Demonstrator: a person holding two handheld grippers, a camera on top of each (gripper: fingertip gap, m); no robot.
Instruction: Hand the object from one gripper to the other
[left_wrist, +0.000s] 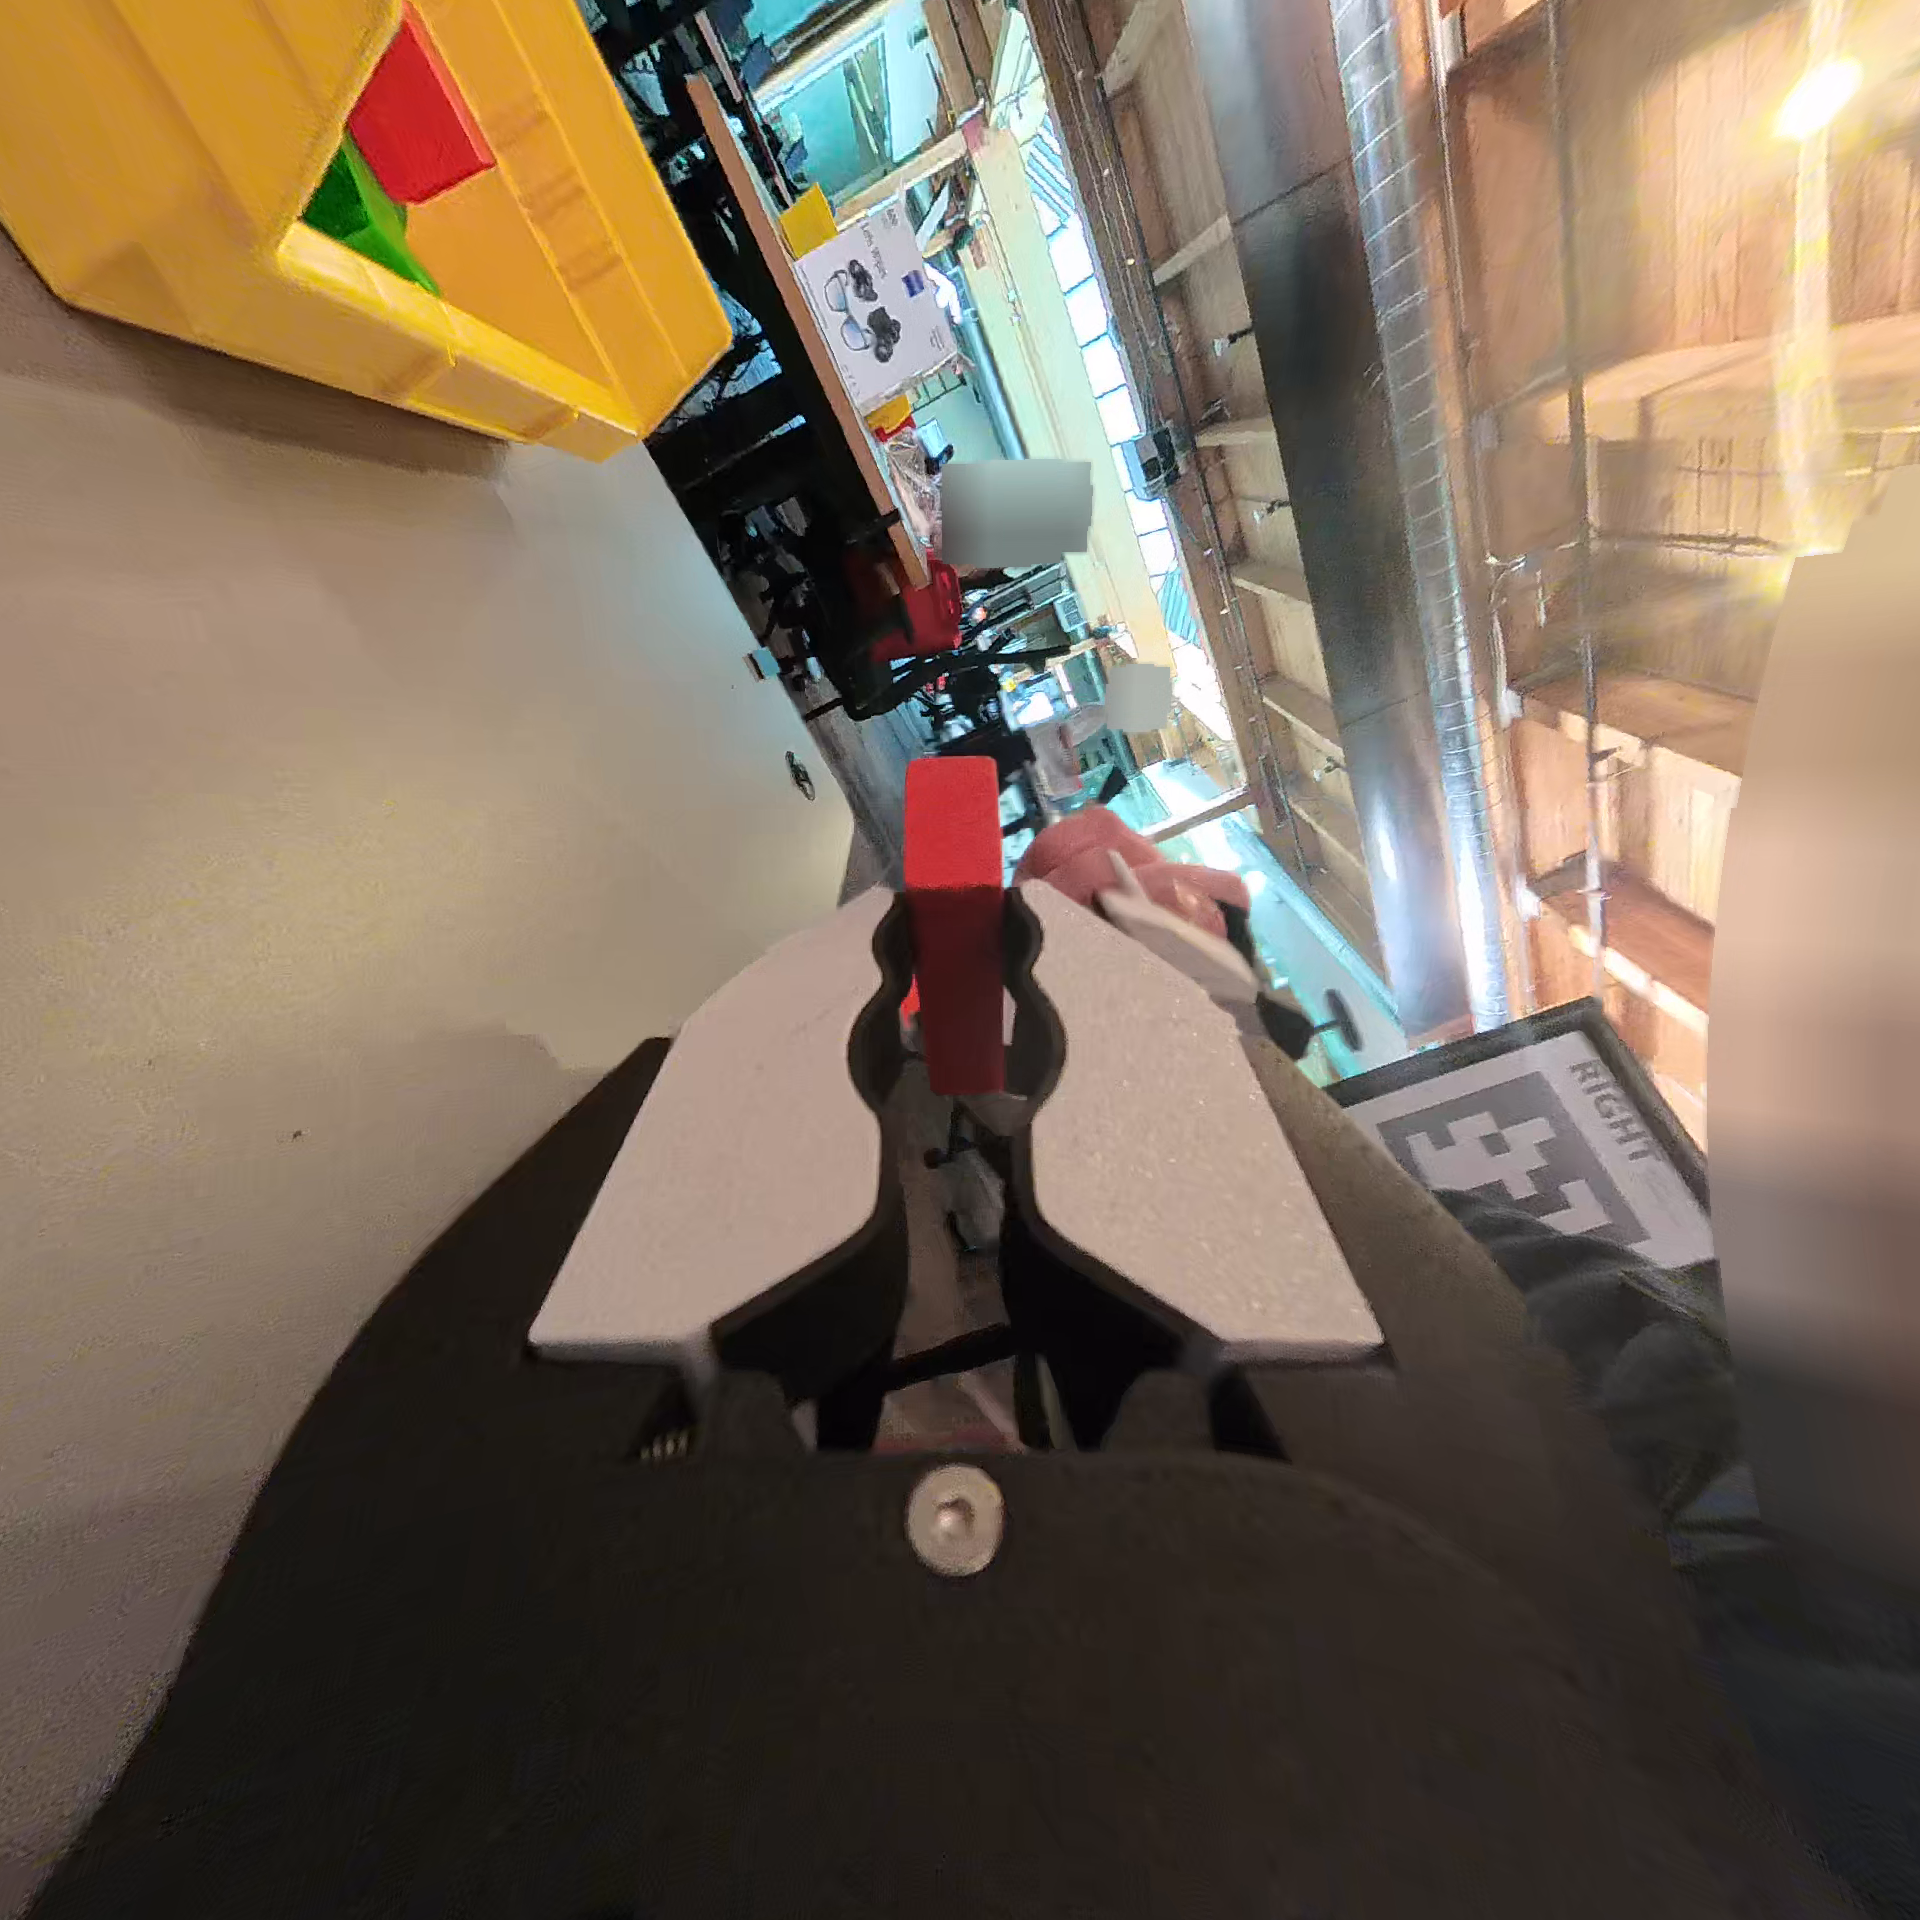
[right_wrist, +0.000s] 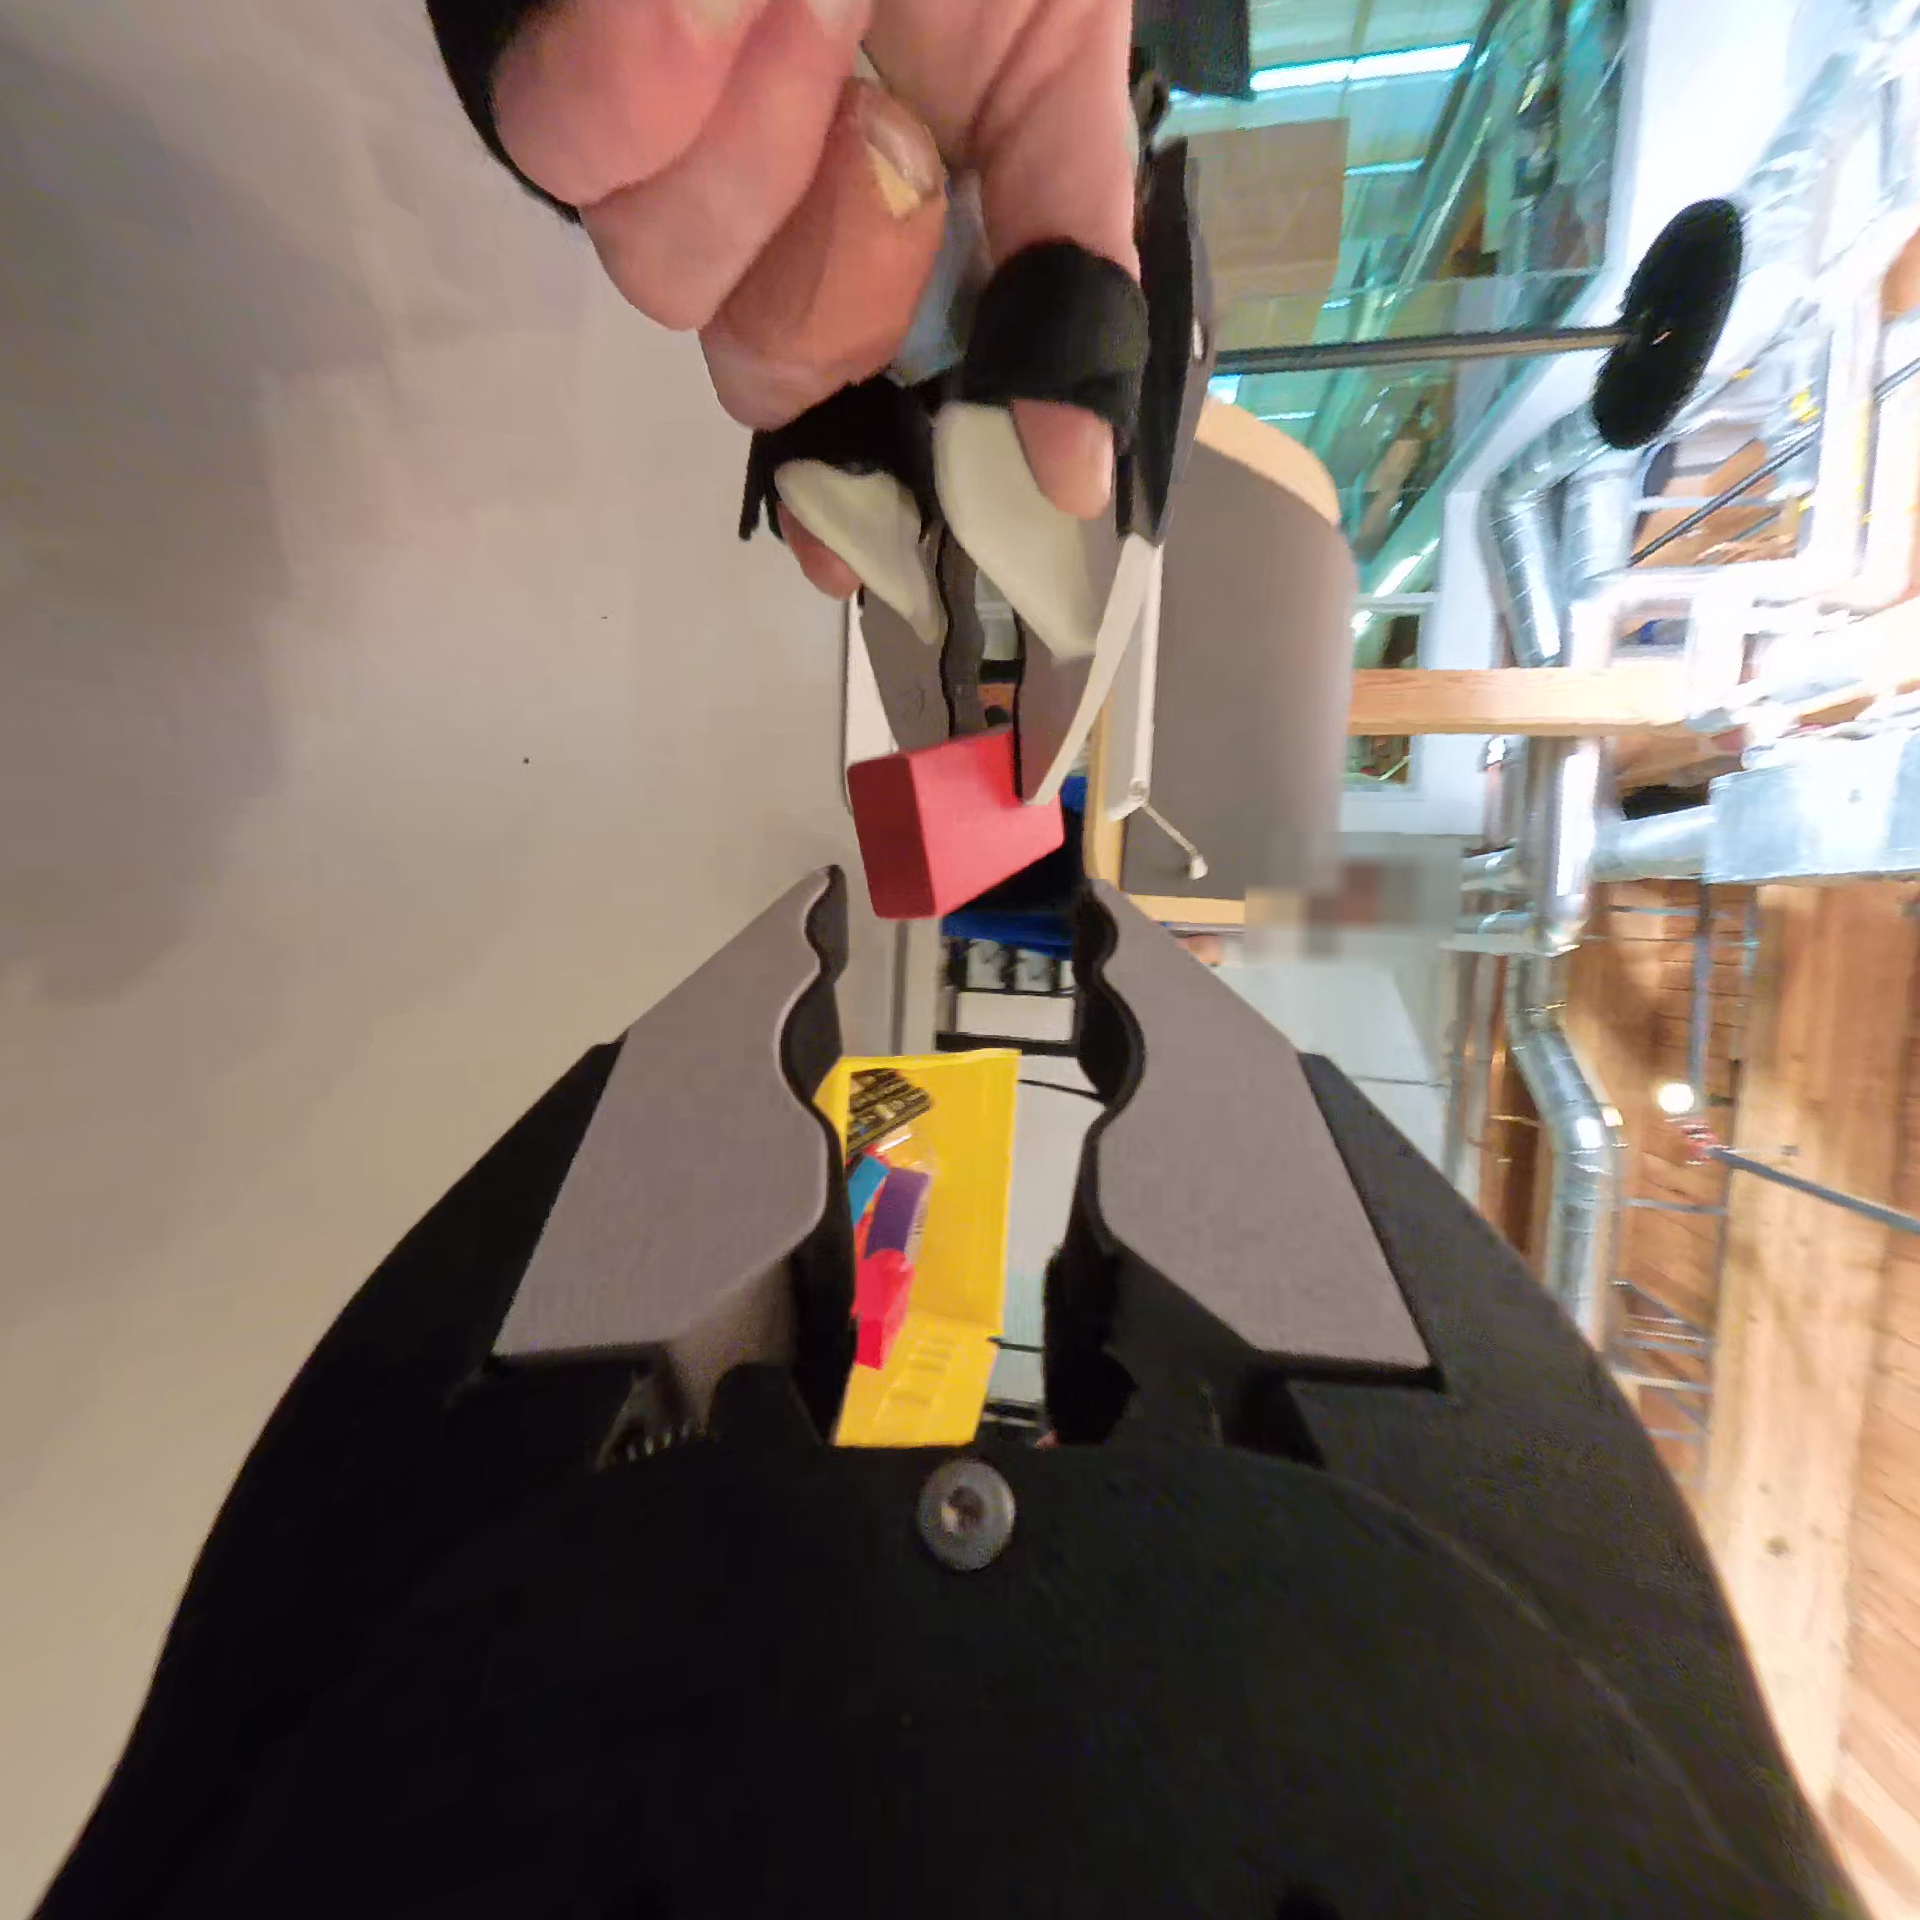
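Observation:
A red block (left_wrist: 951, 831) is clamped between the grey fingers of my left gripper (left_wrist: 954, 914), which is shut on it, and it sticks out past the tips. In the right wrist view the same red block (right_wrist: 951, 821) hangs from the left gripper (right_wrist: 971, 727), held by a person's hand (right_wrist: 831, 208). My right gripper (right_wrist: 961, 894) is open. Its two tips sit just below the block, one on each side, not closed on it. Part of the right gripper and its hand (left_wrist: 1132, 862) shows behind the block in the left wrist view.
A yellow bin (left_wrist: 499, 343) with a red block (left_wrist: 416, 135) and a green block (left_wrist: 364, 218) stands on the pale table (left_wrist: 312, 831). A yellow bin (right_wrist: 966, 1195) with several coloured blocks shows between the right gripper's fingers. Workshop shelves and ducts lie beyond.

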